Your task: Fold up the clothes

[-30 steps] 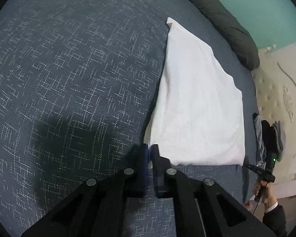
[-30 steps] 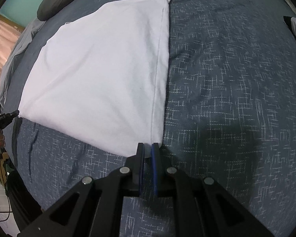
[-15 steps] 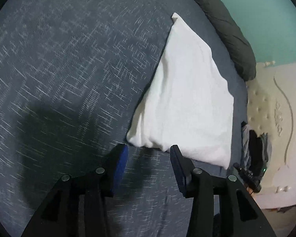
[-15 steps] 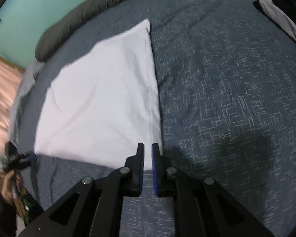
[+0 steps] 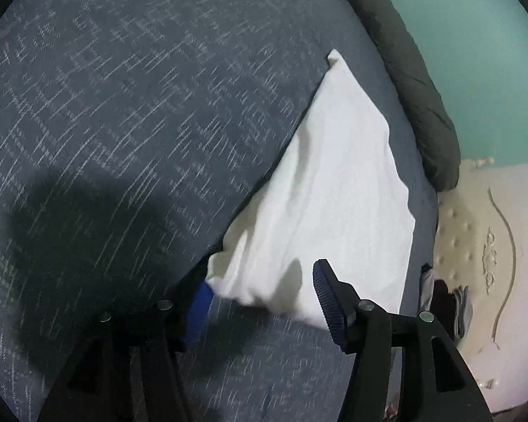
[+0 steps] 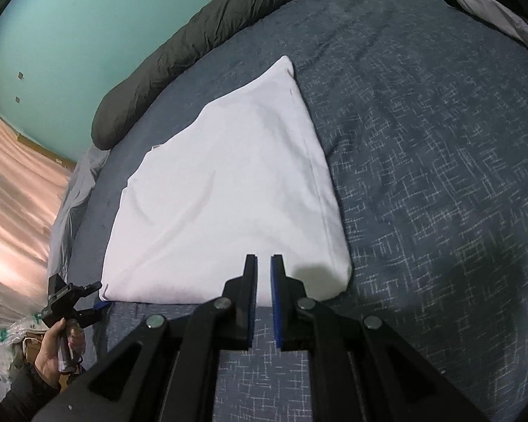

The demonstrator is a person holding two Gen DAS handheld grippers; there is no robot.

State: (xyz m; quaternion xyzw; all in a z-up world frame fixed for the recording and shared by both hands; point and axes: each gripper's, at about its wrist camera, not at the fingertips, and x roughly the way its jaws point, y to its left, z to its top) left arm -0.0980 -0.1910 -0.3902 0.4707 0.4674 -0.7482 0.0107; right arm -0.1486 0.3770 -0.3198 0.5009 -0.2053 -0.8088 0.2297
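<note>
Left hand-held gripper: bottom centre of the left view, angled down at the bed; jaws spread and just been opening, blue pads apart, nothing pinched. The cloth's near corner lies between the pads, loose.
Left gripper, other view: lower left of the right view, just beside the cloth's near left corner, gripped around its handle by a hand in a dark sleeve.
Right hand-held gripper: bottom centre of the right view, tilted down; jaws drawn almost together, only a thin slit between them, nothing in it. Tips stand over the cloth's near edge; contact cannot be told.
Cloth: white, folded, flat on the bed, centre of the right view; right of centre in the left view, its near left corner rumpled and lifted.
Bed: blue-grey cover with a pale crosshatch print.
Bolster: dark, long, along the bed's far edge, upper left of the right view.
Wall: teal, behind the bolster.
</note>
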